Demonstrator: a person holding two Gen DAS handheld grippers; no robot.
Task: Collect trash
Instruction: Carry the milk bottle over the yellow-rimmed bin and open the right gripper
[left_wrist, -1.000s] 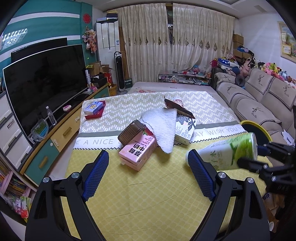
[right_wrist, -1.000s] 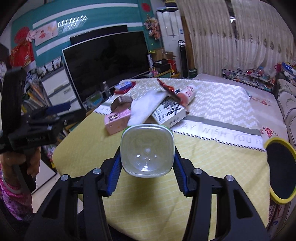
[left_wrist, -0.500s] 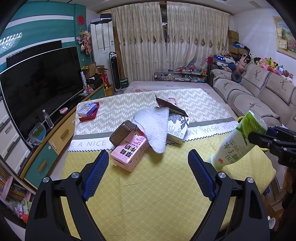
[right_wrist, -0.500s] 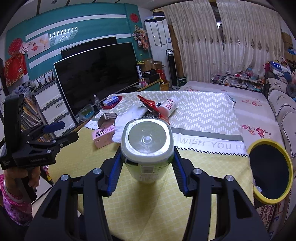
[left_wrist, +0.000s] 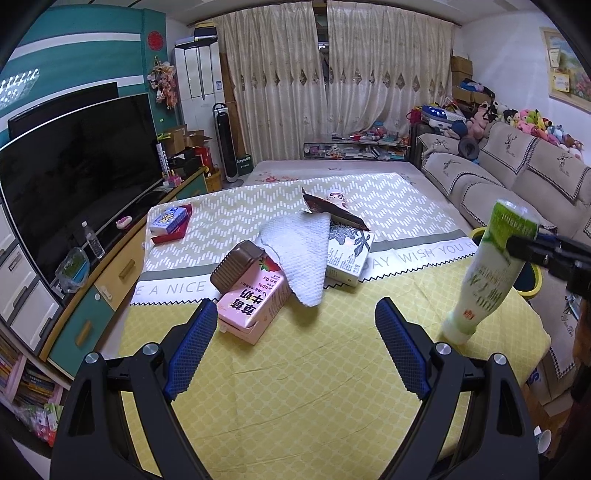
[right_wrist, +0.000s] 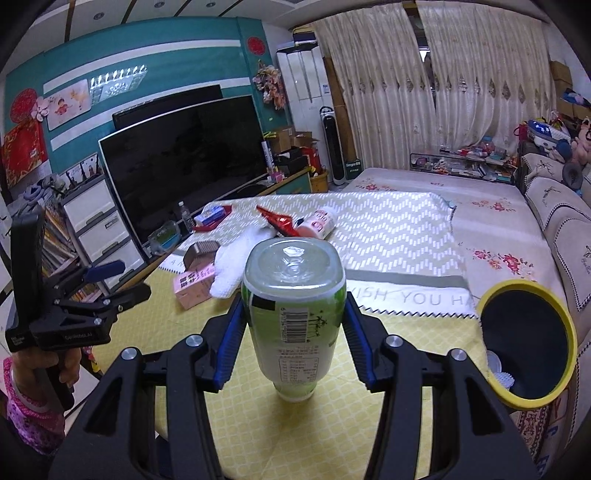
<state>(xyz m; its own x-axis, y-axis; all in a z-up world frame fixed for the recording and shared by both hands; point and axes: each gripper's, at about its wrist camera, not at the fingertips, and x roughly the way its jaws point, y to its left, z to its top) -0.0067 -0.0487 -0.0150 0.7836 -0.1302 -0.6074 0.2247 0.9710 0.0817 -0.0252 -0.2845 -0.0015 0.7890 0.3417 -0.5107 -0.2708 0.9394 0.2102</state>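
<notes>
My right gripper (right_wrist: 293, 317) is shut on a green-labelled plastic bottle (right_wrist: 295, 314), which it holds upside down, neck towards the yellow cloth. In the left wrist view the bottle (left_wrist: 484, 273) hangs tilted near the table's right edge, clamped by the right gripper (left_wrist: 546, 251). My left gripper (left_wrist: 295, 314) stands open over the cloth with nothing between its fingers, short of a pile of trash: a pink milk carton (left_wrist: 255, 306), a brown lid (left_wrist: 236, 266), a white paper towel (left_wrist: 299, 251), a black-and-white carton (left_wrist: 347, 254), a dark wrapper (left_wrist: 332, 212). The yellow-rimmed bin (right_wrist: 528, 339) stands right of the bottle.
A blue pack on a red box (left_wrist: 170, 219) lies at the table's far left. A TV (left_wrist: 74, 173) and cabinet run along the left, a sofa (left_wrist: 517, 173) along the right. A person's hand (right_wrist: 62, 369) holds the left gripper (right_wrist: 122, 280).
The bottle has swung from lying level to standing neck down, and the right gripper has shifted up and towards the bin. The left gripper has stayed put.
</notes>
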